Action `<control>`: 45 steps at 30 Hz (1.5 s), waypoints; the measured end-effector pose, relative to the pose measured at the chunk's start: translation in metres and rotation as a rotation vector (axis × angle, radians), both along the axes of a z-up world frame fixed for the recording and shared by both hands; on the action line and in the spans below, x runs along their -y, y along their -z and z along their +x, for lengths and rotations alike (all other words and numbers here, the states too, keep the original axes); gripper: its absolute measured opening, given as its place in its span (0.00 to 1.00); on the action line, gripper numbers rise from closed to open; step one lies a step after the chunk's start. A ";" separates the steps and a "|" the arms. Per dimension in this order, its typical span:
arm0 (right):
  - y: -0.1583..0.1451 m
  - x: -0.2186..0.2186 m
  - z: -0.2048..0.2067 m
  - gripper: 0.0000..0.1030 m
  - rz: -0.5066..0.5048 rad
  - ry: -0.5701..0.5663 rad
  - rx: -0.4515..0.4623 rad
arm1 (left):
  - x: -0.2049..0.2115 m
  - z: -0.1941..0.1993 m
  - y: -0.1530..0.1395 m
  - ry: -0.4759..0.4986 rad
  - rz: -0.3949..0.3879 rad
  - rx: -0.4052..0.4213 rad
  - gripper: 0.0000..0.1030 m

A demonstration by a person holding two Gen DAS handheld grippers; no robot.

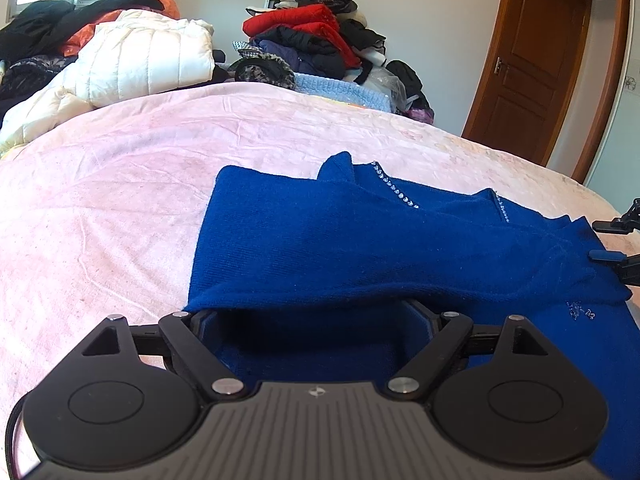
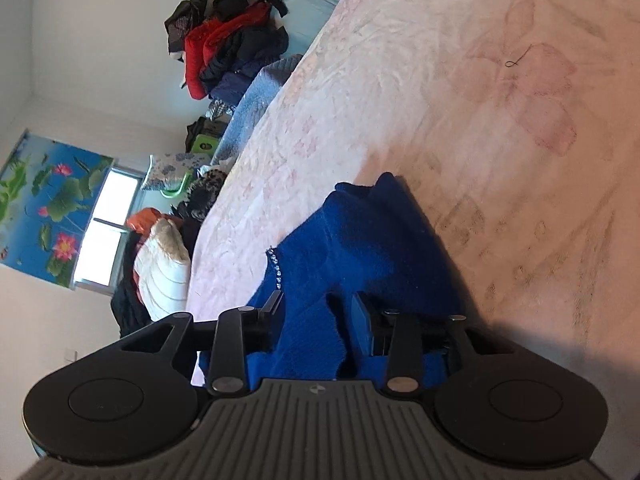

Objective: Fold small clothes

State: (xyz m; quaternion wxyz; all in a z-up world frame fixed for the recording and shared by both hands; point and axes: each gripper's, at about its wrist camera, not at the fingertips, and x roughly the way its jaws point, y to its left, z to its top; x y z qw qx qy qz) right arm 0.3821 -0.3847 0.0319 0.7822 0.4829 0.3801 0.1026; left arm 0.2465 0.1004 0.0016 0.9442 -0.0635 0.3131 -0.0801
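Observation:
A royal-blue knit top (image 1: 360, 240) with a line of rhinestones along its neckline lies partly folded on the pink bed cover (image 1: 120, 200). My left gripper (image 1: 312, 314) stands wide open at the top's near edge. A folded flap drapes over its fingertips and hides them, and blue cloth fills the gap. In the right wrist view, which is rolled sideways, the same top (image 2: 360, 240) bunches between the fingers of my right gripper (image 2: 318, 304). Those jaws stand part-way open, and the pads are not pressing the cloth. The right gripper (image 1: 604, 240) also shows at the top's right end.
A white puffy jacket (image 1: 148, 60) and dark and orange clothes are heaped at the bed's far left. A pile of red and black garments (image 1: 312, 36) rises at the far middle. A brown wooden door (image 1: 536, 64) stands at the right. Bare pink cover (image 2: 440, 80) stretches beyond the top.

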 end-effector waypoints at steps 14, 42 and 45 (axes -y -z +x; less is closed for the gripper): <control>-0.009 -0.070 0.021 0.10 -0.237 -0.251 -0.002 | -0.001 -0.001 0.000 0.005 0.009 -0.002 0.85; -0.017 0.005 -0.022 0.22 -0.337 -0.055 -0.006 | 0.042 -0.029 -0.062 0.486 0.087 0.034 0.88; -0.045 0.001 -0.031 0.25 -0.460 0.001 0.084 | 0.033 -0.016 -0.084 0.349 -0.001 0.125 0.88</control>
